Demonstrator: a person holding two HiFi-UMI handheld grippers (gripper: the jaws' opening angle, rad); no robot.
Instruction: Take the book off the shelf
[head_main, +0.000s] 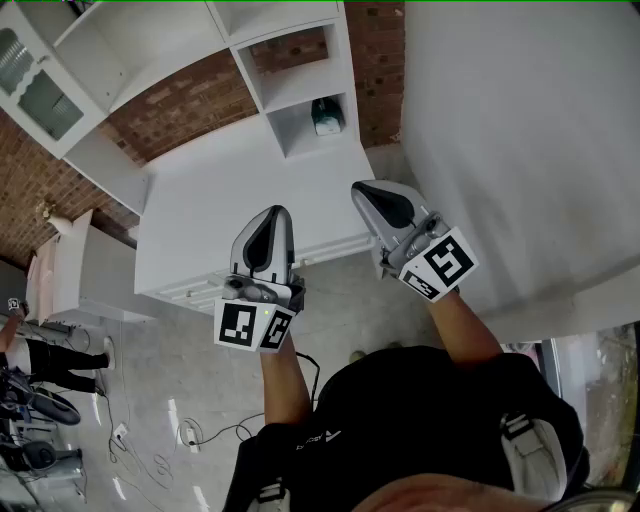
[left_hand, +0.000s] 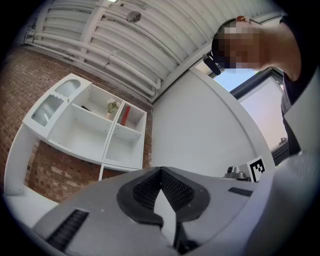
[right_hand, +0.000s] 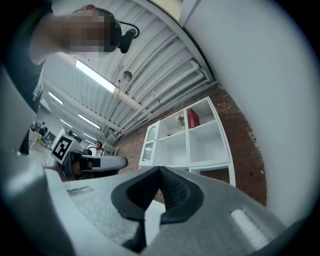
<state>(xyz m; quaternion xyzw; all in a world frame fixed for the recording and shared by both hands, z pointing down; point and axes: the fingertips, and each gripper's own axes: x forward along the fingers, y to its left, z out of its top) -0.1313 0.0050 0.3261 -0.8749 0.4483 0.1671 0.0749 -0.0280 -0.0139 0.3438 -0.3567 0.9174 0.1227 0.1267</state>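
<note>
A red book (left_hand: 125, 115) stands upright in an upper compartment of the white shelf unit (left_hand: 85, 135), next to a small plant (left_hand: 112, 106). The right gripper view shows the same red book (right_hand: 193, 118) high on the shelf unit (right_hand: 185, 145). Both grippers are held far from it, at chest height. My left gripper (head_main: 275, 212) hangs over the front of the white counter (head_main: 220, 190), its jaws shut with nothing between them (left_hand: 161, 171). My right gripper (head_main: 362, 189) is beside it, also shut and empty (right_hand: 160, 170).
A teal-and-white object (head_main: 326, 117) sits in a low cubby by the counter. A white wall (head_main: 520, 130) rises at the right. Cables (head_main: 150, 440) lie on the floor at the left, where a person (head_main: 40, 350) stands. A glass-door cabinet (head_main: 30, 80) is at the upper left.
</note>
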